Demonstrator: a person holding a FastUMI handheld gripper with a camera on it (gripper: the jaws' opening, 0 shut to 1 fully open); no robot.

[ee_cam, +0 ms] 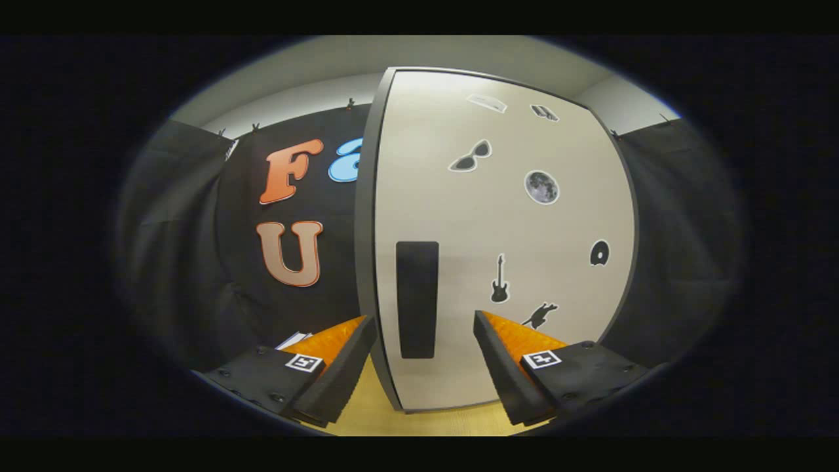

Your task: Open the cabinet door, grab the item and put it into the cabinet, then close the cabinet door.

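1. The cabinet door (505, 223) is a flat, smooth, pale panel with a thin dark edge band; it stands upright just ahead of the fingers and looks closed, so nothing of the cabinet's inside can be seen.
2. A tall, dark, matte handle (417, 299), a rounded rectangle, sits on the door near its left edge, directly ahead of the gap between the fingers.
3. Flat stickers dot the door: sunglasses (470, 157), a round grey moon (541, 187), a black guitar (499, 280), a small dark animal shape (540, 314) and a dark rounded shape (599, 253) near the right edge.
4. The gripper (425, 324) has its fingers spread wide apart, holding nothing; each is a wedge-shaped block with a ribbed inner face and a small square marker on top. The tips are close to the door, one on each side of the handle; I cannot tell if they touch it.
5. The table (373, 413) below is a light, wood-toned surface.
6. Something white and flat (293, 339) peeks out beyond the left finger; what it is I cannot tell.
7. Black cloth (196, 262) hangs in soft folds on both sides of the cabinet.
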